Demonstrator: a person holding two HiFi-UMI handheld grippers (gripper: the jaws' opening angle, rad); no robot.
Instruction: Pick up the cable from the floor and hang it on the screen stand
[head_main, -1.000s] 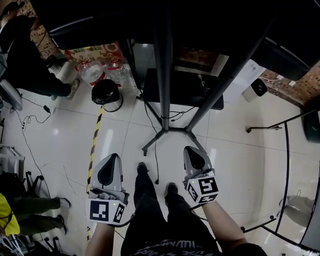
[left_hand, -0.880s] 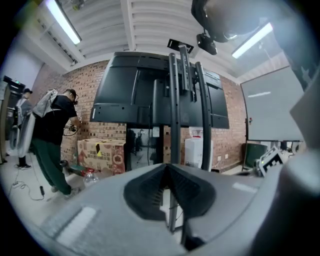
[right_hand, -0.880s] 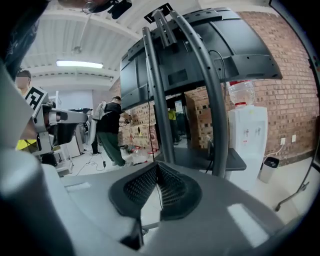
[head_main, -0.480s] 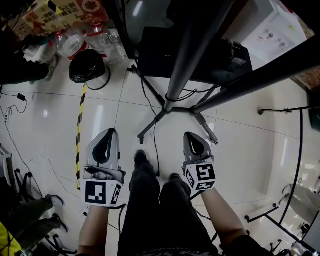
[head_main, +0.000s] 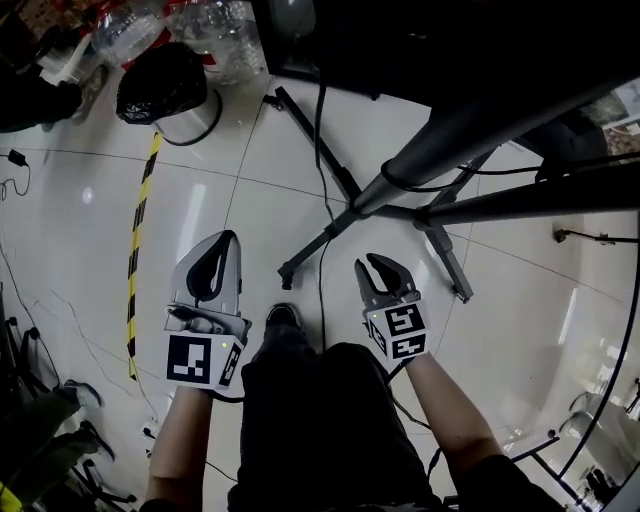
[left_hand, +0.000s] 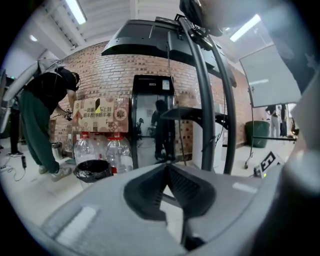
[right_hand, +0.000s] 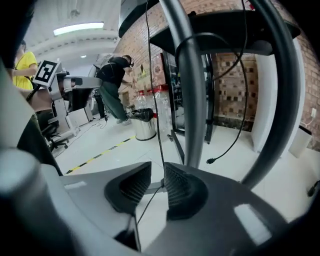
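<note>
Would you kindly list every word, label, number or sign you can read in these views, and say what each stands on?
Print on the cardboard box above the water bottles, left gripper view: rows of characters, too blurred to read.
Everything else: no legible word, brand or number in any view.

One stand (head_main: 470, 125), one long cable (head_main: 320, 130) down the centre, one striped tape line (head_main: 140, 225) at left; upper left, one bagged bin (head_main: 165, 85) and two bottles (head_main: 130, 35).
</note>
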